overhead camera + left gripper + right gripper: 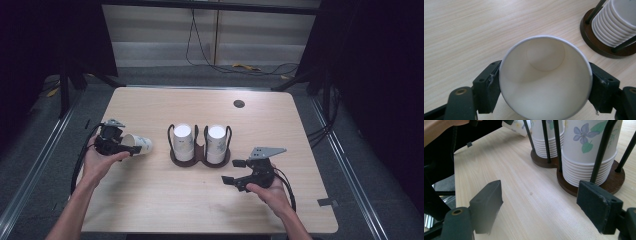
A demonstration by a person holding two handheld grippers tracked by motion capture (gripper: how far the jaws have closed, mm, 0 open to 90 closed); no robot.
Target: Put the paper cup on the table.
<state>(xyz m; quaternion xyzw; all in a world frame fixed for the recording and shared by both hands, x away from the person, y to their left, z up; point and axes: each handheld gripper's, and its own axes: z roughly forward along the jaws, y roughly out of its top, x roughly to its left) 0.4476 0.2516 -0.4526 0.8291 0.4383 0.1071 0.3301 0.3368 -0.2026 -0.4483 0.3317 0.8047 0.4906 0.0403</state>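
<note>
My left gripper (119,145) is shut on a white paper cup (138,144) held on its side above the table's left part, bottom pointing right. In the left gripper view the cup's open mouth (545,80) faces the camera between the two jaws. A dark wooden cup holder (200,156) with black wire posts stands mid-table and carries two upside-down stacks of flower-printed cups (183,141) (216,143). My right gripper (233,171) hangs open to the right of the holder, nothing between its jaws. In the right gripper view the nearer stack (589,152) stands just ahead.
The light wooden table (150,200) has a round cable port (239,104) at the back right. Black frame posts and cables lie on the floor around the table. A strip of tape (327,202) sticks at the right front edge.
</note>
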